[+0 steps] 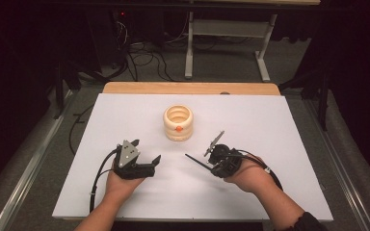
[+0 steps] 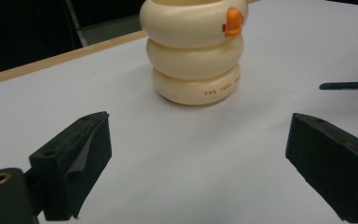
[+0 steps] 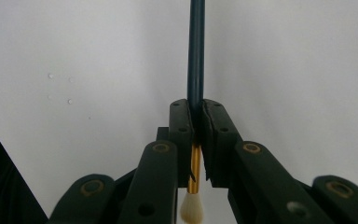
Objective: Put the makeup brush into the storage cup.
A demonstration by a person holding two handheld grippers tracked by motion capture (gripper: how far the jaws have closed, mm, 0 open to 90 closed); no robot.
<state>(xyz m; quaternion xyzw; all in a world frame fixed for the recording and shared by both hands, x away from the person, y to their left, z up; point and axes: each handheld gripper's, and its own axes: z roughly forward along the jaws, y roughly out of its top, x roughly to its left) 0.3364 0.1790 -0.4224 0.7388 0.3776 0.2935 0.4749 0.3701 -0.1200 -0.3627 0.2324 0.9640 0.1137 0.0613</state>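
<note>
A cream holder (image 1: 178,122) made of three stacked rings, with a small orange piece on its side, stands upright in the middle of the white table top (image 1: 279,130). My left gripper (image 1: 147,152) rests low in front of it and to the left, jaws wide open and empty; the left gripper view has the holder (image 2: 193,56) beyond the gap of that gripper (image 2: 198,154). My right gripper (image 1: 213,165) is shut on a paintbrush (image 1: 196,161). Its dark handle (image 3: 196,56) sticks out past the right gripper (image 3: 196,109), with a gold ferrule and pale bristles (image 3: 191,210) behind the pads.
The brush handle's tip (image 2: 347,85) points toward the left gripper, a short way from it. A wooden strip (image 1: 188,88) borders the table's far edge. Beyond it lie cables and a grey desk frame (image 1: 190,43) on the floor.
</note>
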